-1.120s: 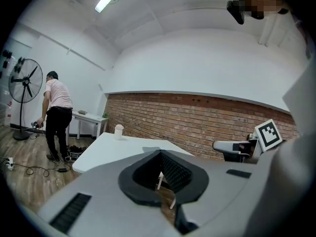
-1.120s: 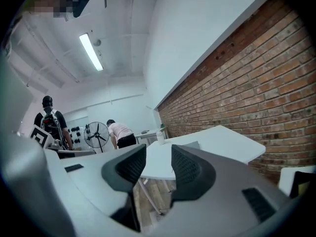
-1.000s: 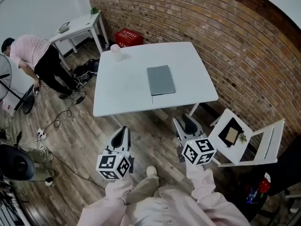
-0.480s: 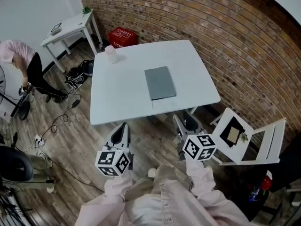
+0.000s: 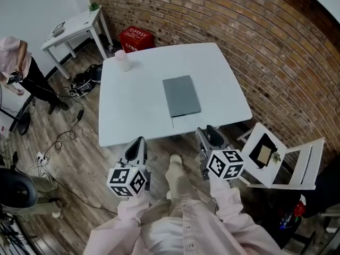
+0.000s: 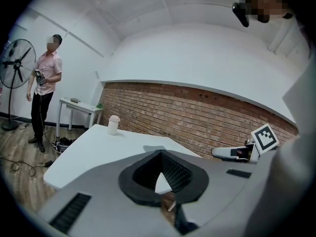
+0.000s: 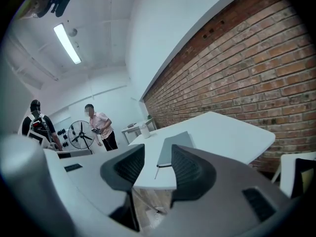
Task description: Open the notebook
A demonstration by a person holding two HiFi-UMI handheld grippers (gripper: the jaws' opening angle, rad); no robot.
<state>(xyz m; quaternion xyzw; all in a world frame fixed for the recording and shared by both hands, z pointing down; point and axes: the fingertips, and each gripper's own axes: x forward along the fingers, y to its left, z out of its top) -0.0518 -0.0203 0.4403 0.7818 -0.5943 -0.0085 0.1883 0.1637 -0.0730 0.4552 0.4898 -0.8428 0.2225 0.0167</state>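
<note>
A closed grey notebook (image 5: 181,95) lies flat on the white table (image 5: 138,105), right of its middle and close to the near edge. In the right gripper view the notebook (image 7: 175,144) shows just beyond the jaws. Both grippers hang in front of the table's near edge, short of the notebook and touching nothing. My left gripper (image 5: 136,150) is to the left, its jaws meeting at the tips with nothing between them (image 6: 159,154). My right gripper (image 5: 210,138) is below the notebook's near end, its jaws apart and empty (image 7: 157,156).
A small pale cup (image 5: 121,60) stands at the table's far left corner. A white folding chair (image 5: 284,163) stands at the right, a brick wall (image 5: 265,47) behind the table. A red crate (image 5: 137,37), a white side table (image 5: 74,28), floor cables (image 5: 64,137) and a person (image 5: 13,62) are to the left.
Both grippers have moved forward to the table's near edge, and the table sits lower and nearer in the head view. The person at the left has shifted toward the picture's edge.
</note>
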